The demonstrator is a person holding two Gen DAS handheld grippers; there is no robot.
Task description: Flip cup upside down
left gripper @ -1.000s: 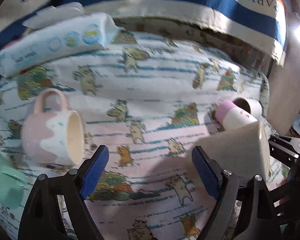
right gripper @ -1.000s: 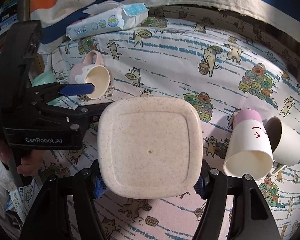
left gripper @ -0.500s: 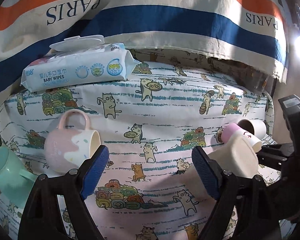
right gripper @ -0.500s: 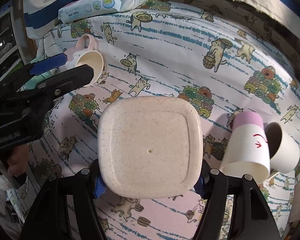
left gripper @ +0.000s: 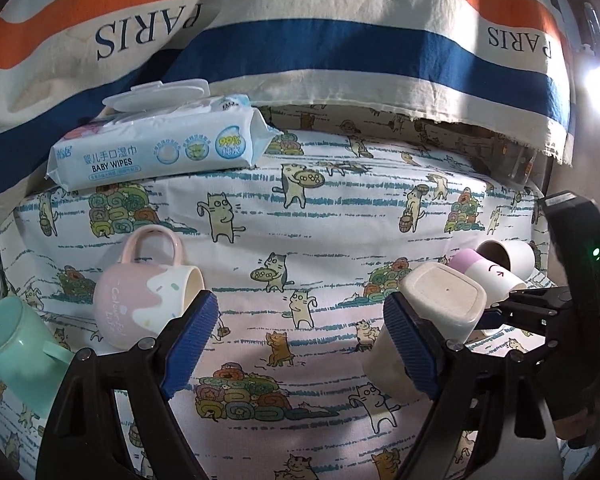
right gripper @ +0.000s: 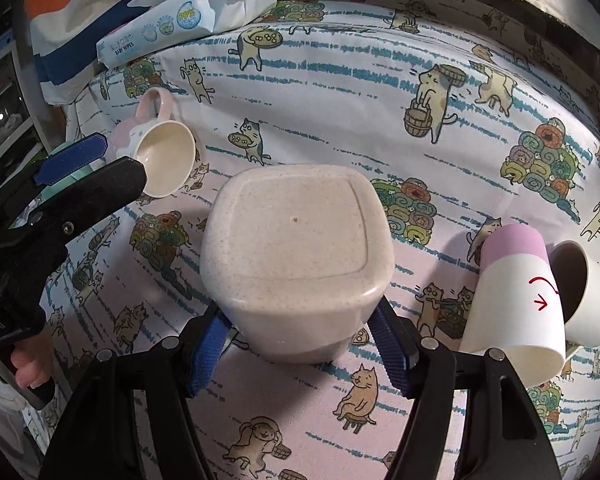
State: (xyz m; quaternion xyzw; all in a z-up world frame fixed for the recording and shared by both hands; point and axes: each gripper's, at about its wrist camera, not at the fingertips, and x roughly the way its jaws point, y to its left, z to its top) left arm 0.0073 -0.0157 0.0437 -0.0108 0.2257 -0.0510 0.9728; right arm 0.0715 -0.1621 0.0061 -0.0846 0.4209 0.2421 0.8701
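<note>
- The speckled beige cup [right gripper: 296,248] is seen base-up between the blue pads of the right gripper [right gripper: 300,344], which appear pressed against its lower walls, so the right tongs are judged clenched on the cup.
- Compared with a second ago, when the square base faced the right wrist camera almost flat-on, the side wall below the base is now shown and the cup is lower and closer to the cloth; the turn is judged nearly complete.
- Whether the rim already touches the cloth cannot be told; it is hidden below the cup.
- The left gripper [left gripper: 300,344] is held with its jaws spread wide and nothing between them; over the last second it has been drawn back and tilted up, as more of the backdrop is now taken in.
- Beside the cup on the right, a pink-and-white paper cup [right gripper: 516,300] is lying on its side, touching a white mug [right gripper: 588,296].
- Farther left, a pink mug [left gripper: 148,300] and a mint cup [left gripper: 12,352] are lying on their sides.
- The surface is covered by a cat-print tablecloth [left gripper: 340,208].
- At the far edge a pack of baby wipes [left gripper: 160,148] is resting, behind which a striped "PARIS" cloth [left gripper: 300,40] is hung.
</note>
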